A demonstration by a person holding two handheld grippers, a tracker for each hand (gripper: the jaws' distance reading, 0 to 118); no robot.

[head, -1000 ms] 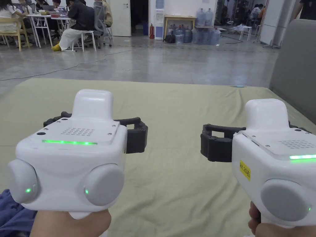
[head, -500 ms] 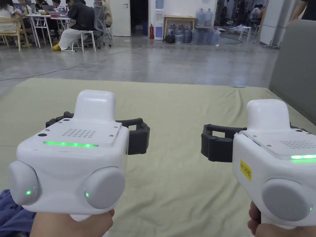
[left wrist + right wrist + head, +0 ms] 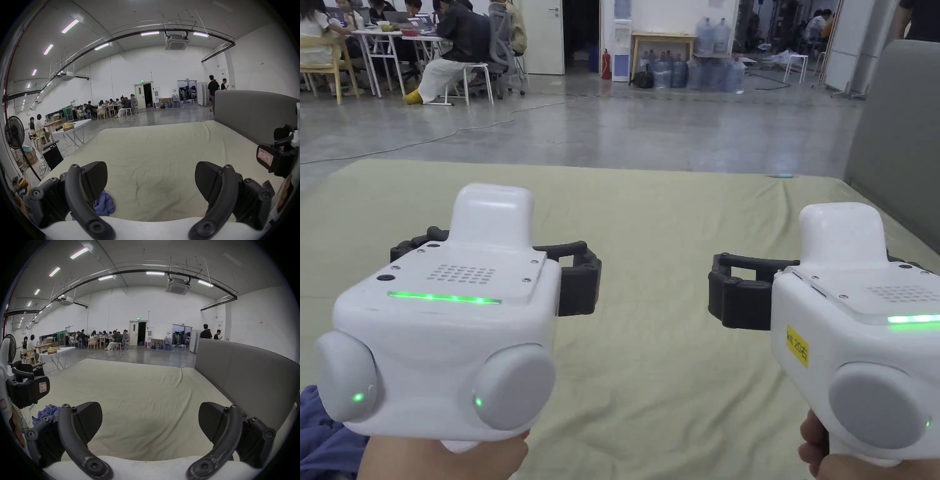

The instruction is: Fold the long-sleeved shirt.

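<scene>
Black ribbed pads [image 3: 95, 177] are seen on the left gripper [image 3: 151, 180], whose jaws stand wide apart with nothing between them. The right gripper [image 3: 151, 420] is held the same way, its jaws spread wide and empty. In the head view both grippers, left [image 3: 487, 250] and right [image 3: 837, 262], are held side by side above a pale green sheet [image 3: 656, 350], apart from each other and not touching the cloth.

Down and to the left of the left gripper, at the near edge of the sheet, a crumpled blue-violet shirt [image 3: 104, 205] is seen lying in a heap; it is touched by neither gripper. From the right gripper view the same shirt [image 3: 47, 413] is found beyond that gripper's left jaw, below the other gripper.

To the right of the right gripper a grey padded headboard [image 3: 243, 366] is set along the sheet's edge. Ahead of both grippers a bare concrete floor [image 3: 600, 131] stretches away, and farther off people are seated at tables [image 3: 387, 37].
</scene>
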